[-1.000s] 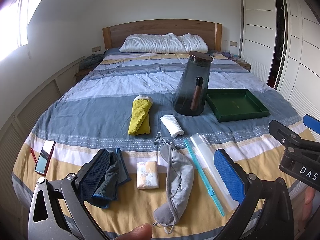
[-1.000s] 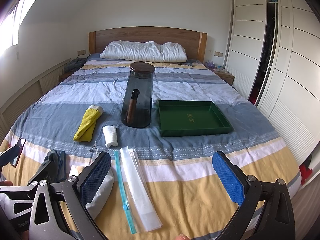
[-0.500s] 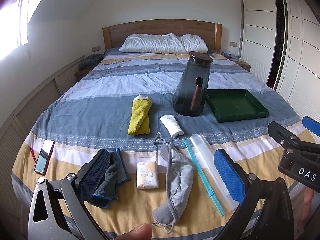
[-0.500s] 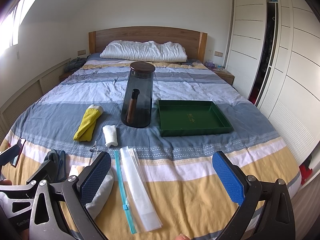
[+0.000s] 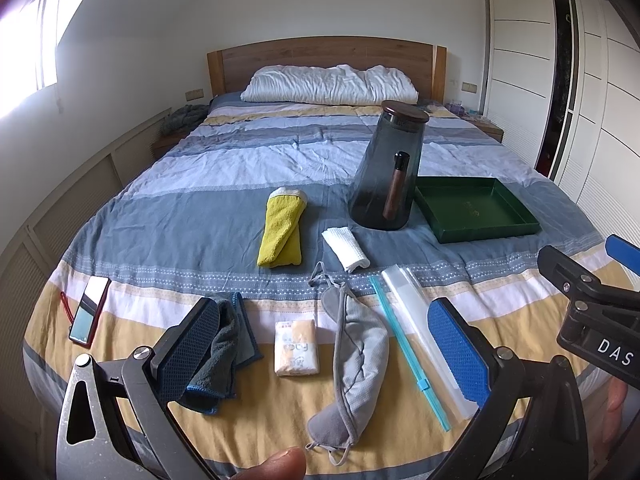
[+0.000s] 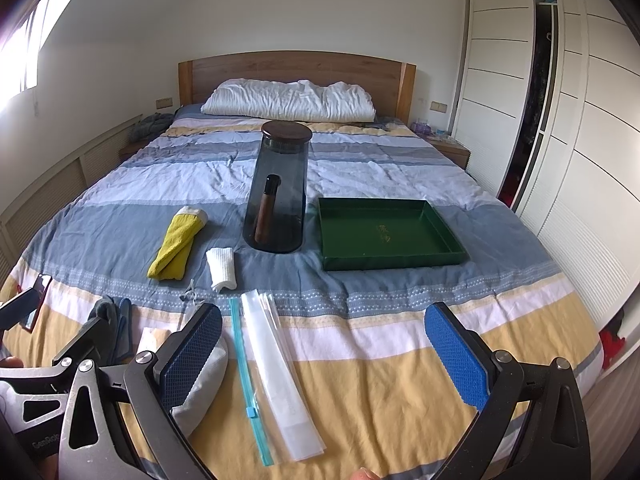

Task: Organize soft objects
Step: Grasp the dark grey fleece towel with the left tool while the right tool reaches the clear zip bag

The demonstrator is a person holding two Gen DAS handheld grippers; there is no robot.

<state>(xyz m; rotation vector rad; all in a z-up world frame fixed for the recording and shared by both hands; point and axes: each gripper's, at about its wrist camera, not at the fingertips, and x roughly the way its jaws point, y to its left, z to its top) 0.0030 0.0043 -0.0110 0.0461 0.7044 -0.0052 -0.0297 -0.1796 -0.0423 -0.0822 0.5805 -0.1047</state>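
Left wrist view: 2 hand-held grippers hover over the near edge of a striped bed [image 5: 224,208], both with jaws spread wide and holding nothing. The left gripper [image 5: 332,344] frames a row of soft items on the yellow band of the quilt: a dark grey cloth [image 5: 224,356] beside its left pad, a small tissue packet [image 5: 295,346], and a grey sleep mask [image 5: 356,356] lying lengthwise, its strap trailing toward a rolled white cloth [image 5: 345,249]. A folded yellow towel [image 5: 282,232] sits farther up on the blue band. A clear zip bag [image 6: 272,360] with a blue slider lies just right of the mask, between the 2 grippers. The right gripper [image 6: 328,352] hangs over bare quilt to the right of the bag.

Beyond them stand a tall smoked-glass jar [image 6: 280,196] with a dark lid, a brown tube inside it, and an empty green tray [image 6: 388,236] just beside it. A phone [image 5: 89,312] rests near the bed's left edge.

No item has yet been gathered, by the look of it. The risks ahead are plain: the mask's loose strap could snag the white cloth and drag it along; limp fabric may slip from a shallow pinch; the thin bag may prove hard to lift off the quilt; and a careless reach toward the tray could tip the jar, which stands on soft, uneven bedding.
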